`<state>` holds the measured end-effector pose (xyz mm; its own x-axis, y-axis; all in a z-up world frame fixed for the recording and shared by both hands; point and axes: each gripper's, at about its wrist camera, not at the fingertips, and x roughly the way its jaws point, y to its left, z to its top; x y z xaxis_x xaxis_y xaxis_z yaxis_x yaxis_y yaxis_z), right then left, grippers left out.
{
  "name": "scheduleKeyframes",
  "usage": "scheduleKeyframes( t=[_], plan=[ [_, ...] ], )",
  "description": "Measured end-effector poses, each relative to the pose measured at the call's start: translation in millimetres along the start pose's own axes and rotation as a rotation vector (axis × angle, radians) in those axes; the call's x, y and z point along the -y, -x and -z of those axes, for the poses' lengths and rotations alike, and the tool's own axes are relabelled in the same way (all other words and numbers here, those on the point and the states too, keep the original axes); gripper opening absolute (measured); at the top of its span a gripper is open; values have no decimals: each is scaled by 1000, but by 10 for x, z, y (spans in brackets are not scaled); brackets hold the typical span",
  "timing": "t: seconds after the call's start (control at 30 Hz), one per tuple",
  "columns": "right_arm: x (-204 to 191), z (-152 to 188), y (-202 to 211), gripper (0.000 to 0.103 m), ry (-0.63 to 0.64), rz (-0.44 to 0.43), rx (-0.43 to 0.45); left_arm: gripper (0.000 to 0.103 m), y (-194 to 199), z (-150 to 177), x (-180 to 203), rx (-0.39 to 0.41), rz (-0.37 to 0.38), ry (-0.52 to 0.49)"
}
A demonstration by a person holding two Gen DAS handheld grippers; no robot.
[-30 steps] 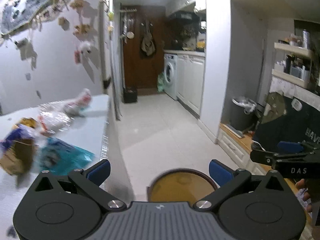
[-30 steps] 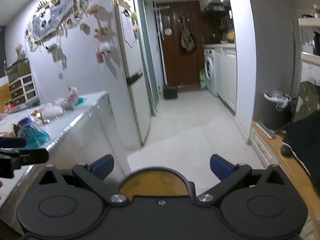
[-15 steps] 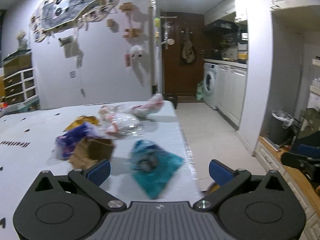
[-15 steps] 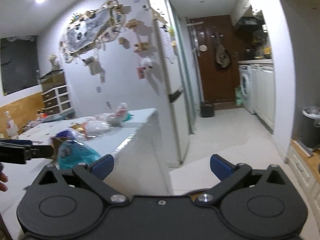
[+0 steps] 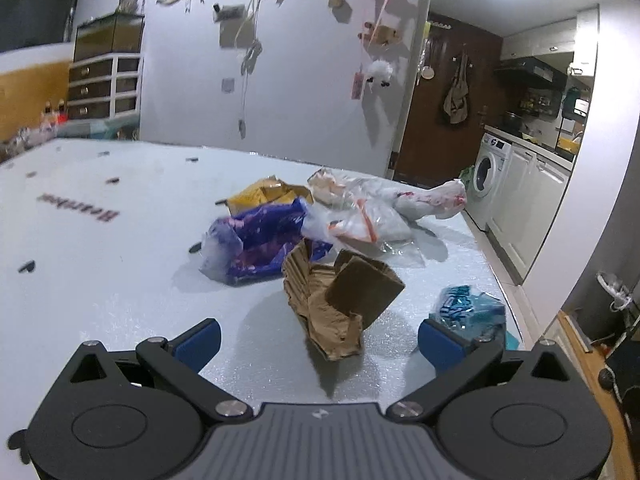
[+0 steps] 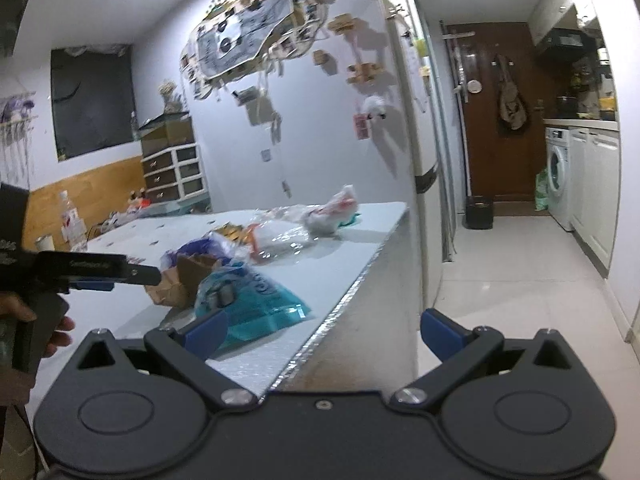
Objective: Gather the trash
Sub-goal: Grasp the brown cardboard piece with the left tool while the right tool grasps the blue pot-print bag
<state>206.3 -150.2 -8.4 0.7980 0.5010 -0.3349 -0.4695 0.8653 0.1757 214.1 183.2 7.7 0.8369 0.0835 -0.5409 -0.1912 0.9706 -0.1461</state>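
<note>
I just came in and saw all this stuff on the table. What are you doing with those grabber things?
A person holds a grabber in each hand to collect trash. Both are open and empty right now. The left gripper faces a crumpled brown cardboard piece on the white table. The right gripper is by the table edge, near a teal wrapper. A purple bag and clear plastic bags lie further back. Nothing is picked up yet.

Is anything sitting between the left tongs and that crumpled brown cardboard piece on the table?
Nothing visible: the left tongs are open, with only bare white table before the crumpled brown cardboard piece.
</note>
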Motion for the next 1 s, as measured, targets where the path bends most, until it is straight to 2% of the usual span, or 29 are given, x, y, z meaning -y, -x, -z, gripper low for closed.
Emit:
scheduleKeyframes(
  t=[0.17,0.53,0.73,0.87,1.0],
  plan=[
    [-154,-9,-198,103,44,-33,-24,103,-144,-37,118,-28,20,-45],
    [-351,-42,-563,103,106,-79,-62,103,-506,-307,419,-50,-59,-132],
    [-410,-67,-731,103,170,-97,-74,103,-680,-345,563,-79,-106,-207],
    [-484,-138,-835,103,258,-147,-88,103,-788,-333,588,-100,-127,-226],
    [-576,-209,-938,103,337,-217,-111,103,-831,-350,548,-86,-150,-193]
  ],
)
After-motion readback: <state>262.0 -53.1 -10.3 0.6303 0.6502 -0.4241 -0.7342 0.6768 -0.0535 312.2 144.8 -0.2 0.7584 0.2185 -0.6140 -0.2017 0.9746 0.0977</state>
